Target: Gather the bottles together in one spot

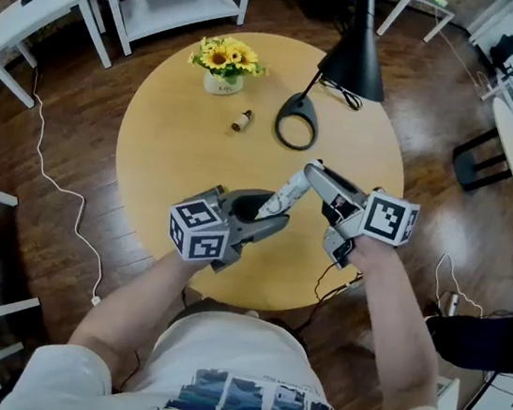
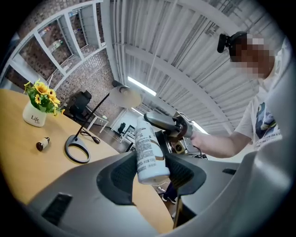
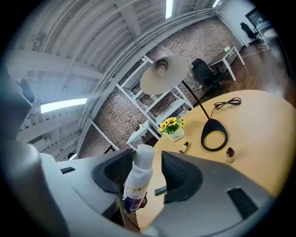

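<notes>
A white spray bottle (image 1: 286, 194) hangs tilted in the air over the near part of the round wooden table (image 1: 176, 169). My left gripper (image 1: 260, 214) is shut on its lower body, and the bottle's base (image 2: 149, 159) sits between the pads. The capped upper end (image 3: 141, 162) lies between my right gripper's (image 1: 320, 188) jaws, leaning on one pad with a gap to the other. A small brown bottle (image 1: 241, 120) lies on the far side of the table. The right gripper view shows it (image 3: 184, 147) and a second small brown bottle (image 3: 230, 154) standing near the lamp base.
A white pot of sunflowers (image 1: 225, 62) stands at the table's far edge. A black desk lamp with a ring base (image 1: 296, 124) and a large shade (image 1: 355, 57) stands to its right, its cable trailing behind. White shelves and tables stand on the floor around.
</notes>
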